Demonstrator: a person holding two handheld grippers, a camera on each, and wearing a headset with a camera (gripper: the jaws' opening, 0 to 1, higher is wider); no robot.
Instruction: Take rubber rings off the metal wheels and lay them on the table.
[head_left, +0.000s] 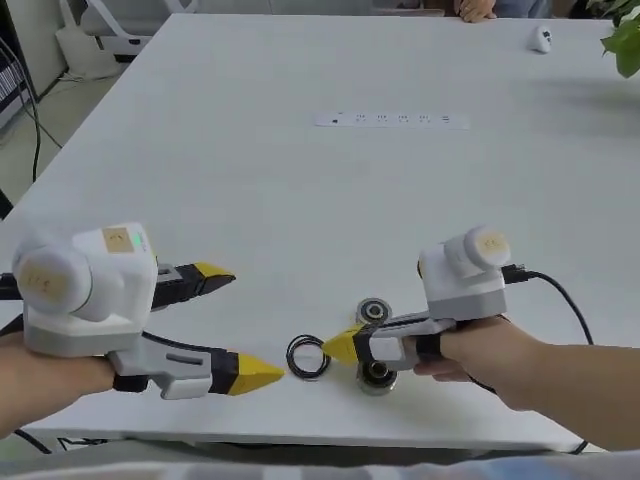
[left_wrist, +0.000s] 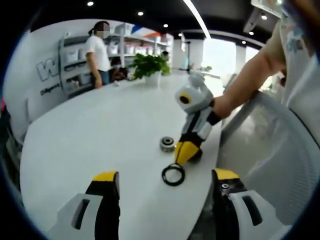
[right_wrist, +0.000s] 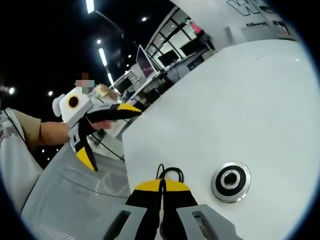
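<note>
Left gripper (head_left: 247, 322) gapes empty, standing clear. Right gripper (head_left: 335, 347), jaws together at thin black rubber ring (head_left: 307, 357), nine o'clock of round silver metal wheels (head_left: 373, 311), probably lays it down; pinch unclear.

You have two metal wheels (head_left: 373, 311) on the table (head_left: 300, 180), one small cluster of rubber rings (head_left: 307, 357) (they overlap, so their number is unclear), and two grippers: left gripper (head_left: 248, 323), right gripper (head_left: 335, 348).

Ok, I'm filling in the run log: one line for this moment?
left gripper open, empty | right gripper shut, tip at rubber ring on table | metal wheels beside it
</note>
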